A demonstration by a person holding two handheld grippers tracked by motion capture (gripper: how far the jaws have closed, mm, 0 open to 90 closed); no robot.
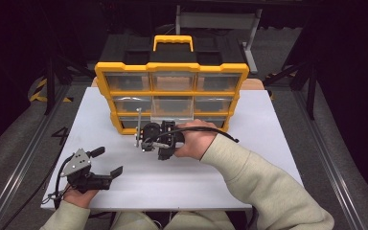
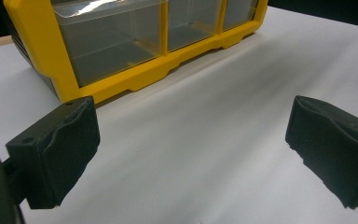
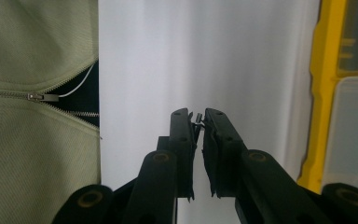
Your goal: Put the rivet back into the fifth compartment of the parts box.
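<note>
A yellow and black drawer organiser (image 1: 172, 94) with clear drawers stands at the back middle of the white table (image 1: 187, 182). One clear middle drawer (image 1: 172, 110) sticks out a little. Just in front of it, my right gripper (image 1: 143, 143) points left, held in a hand. In the right gripper view its jaws (image 3: 197, 116) are pinched on a small dark metal piece (image 3: 197, 119) above the tabletop. My left gripper (image 1: 108, 161) rests at the front left, jaws wide apart and holding nothing (image 2: 191, 140). Ahead of it is the organiser's bottom row (image 2: 121, 84).
The organiser's yellow edge (image 3: 324, 93) runs along the right of the right gripper view, and the person's zipped jacket (image 3: 32, 140) is at its left. A black cable (image 1: 206, 129) trails from the right gripper. Dark floor and stands surround the table.
</note>
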